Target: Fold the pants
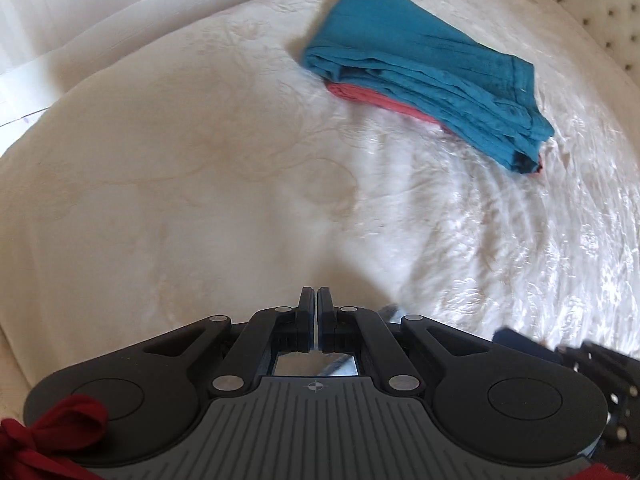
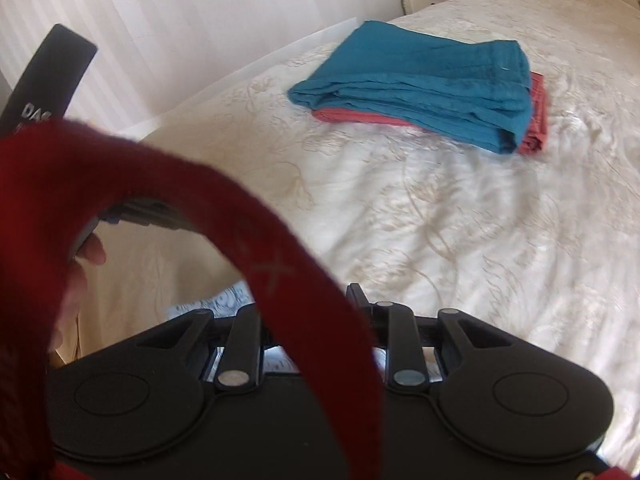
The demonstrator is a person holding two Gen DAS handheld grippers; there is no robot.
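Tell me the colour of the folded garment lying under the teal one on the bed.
Coral red folded garment, seen best in the right wrist view.

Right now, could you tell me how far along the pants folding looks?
Done: teal pants lie folded on top of folded coral pants, stacked on the bed. In hand: dark red fabric drapes over the right gripper, hiding its jaws; the left gripper is shut, apparently on nothing. Left: that red garment seems unfolded; it needs spreading, folding and stacking.

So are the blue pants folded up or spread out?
Folded. The blue pants show stacked layers along their near edge and sit neatly on red folded cloth on the bed.
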